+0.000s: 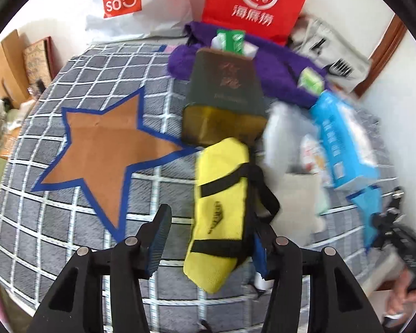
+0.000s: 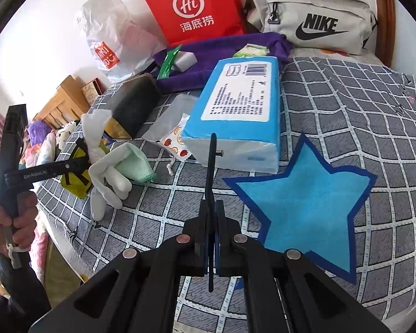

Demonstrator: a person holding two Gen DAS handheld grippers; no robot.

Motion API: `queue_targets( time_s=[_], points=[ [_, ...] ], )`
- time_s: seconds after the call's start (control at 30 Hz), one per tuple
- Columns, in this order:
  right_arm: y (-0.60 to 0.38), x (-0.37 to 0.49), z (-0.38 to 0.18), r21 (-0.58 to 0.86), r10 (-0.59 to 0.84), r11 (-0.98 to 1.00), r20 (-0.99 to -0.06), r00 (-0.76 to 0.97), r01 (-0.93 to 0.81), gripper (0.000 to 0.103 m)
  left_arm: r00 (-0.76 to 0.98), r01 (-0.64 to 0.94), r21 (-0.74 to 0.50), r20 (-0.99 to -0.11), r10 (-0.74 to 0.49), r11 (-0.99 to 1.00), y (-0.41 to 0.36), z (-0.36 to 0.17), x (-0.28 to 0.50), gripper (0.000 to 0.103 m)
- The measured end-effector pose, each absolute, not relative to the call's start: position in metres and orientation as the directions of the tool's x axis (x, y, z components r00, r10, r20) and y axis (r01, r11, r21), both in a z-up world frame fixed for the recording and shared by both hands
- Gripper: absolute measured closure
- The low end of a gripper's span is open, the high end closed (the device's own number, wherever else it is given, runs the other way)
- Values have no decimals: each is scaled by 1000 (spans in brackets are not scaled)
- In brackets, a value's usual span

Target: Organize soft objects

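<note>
A yellow pouch with black straps (image 1: 222,202) lies on the checked bedspread (image 1: 55,222) between the fingers of my left gripper (image 1: 212,222). That gripper is open and its left pad (image 1: 160,238) stands clear of the pouch. The right wrist view shows the same gripper (image 2: 81,161) over the pouch (image 2: 75,186), beside a white glove (image 2: 108,180) and a green cloth (image 2: 137,166). My right gripper (image 2: 210,205) is shut, with a thin black strip (image 2: 211,166) standing up between its jaws, above the bedspread near a blue star patch (image 2: 305,202).
A brown star patch (image 1: 105,149) lies left of the pouch. Behind it are a dark green box (image 1: 224,83), a purple towel (image 1: 280,72) and a blue tissue pack (image 2: 235,105). A red bag (image 2: 197,8), a white plastic bag (image 1: 141,2) and a Nike bag (image 2: 313,19) line the wall.
</note>
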State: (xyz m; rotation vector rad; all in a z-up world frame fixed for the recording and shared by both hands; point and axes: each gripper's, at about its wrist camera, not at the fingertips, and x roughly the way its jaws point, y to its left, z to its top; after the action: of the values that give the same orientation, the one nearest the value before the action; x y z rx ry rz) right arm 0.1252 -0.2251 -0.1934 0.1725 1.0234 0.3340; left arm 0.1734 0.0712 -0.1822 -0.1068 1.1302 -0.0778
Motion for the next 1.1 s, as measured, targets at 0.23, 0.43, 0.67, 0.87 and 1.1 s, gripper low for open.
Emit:
queue_targets(
  time_s=[0.23, 0.43, 0.67, 0.87, 1.1],
  points=[
    [-225, 125, -196, 297, 349, 937, -813, 467, -183, 100, 462, -67, -202, -874, -149, 977, 93, -181, 176, 88],
    [-228, 129, -196, 312, 358, 934, -810, 465, -176, 100, 513, -13, -331, -812, -278, 943, 106, -160, 166, 90],
    [-221, 128, -199, 317, 370, 929, -811, 453, -191, 100, 460, -87, -246, -869, -180, 965, 108, -173, 172, 80],
    [-223, 127, -198, 315, 368, 930, -810, 455, -191, 100, 468, -167, -149, -882, -54, 975, 130, -168, 167, 52],
    [-219, 129, -199, 314, 371, 929, -811, 452, -198, 100, 508, -104, -66, -862, -5, 992, 126, -154, 157, 39]
  ],
)
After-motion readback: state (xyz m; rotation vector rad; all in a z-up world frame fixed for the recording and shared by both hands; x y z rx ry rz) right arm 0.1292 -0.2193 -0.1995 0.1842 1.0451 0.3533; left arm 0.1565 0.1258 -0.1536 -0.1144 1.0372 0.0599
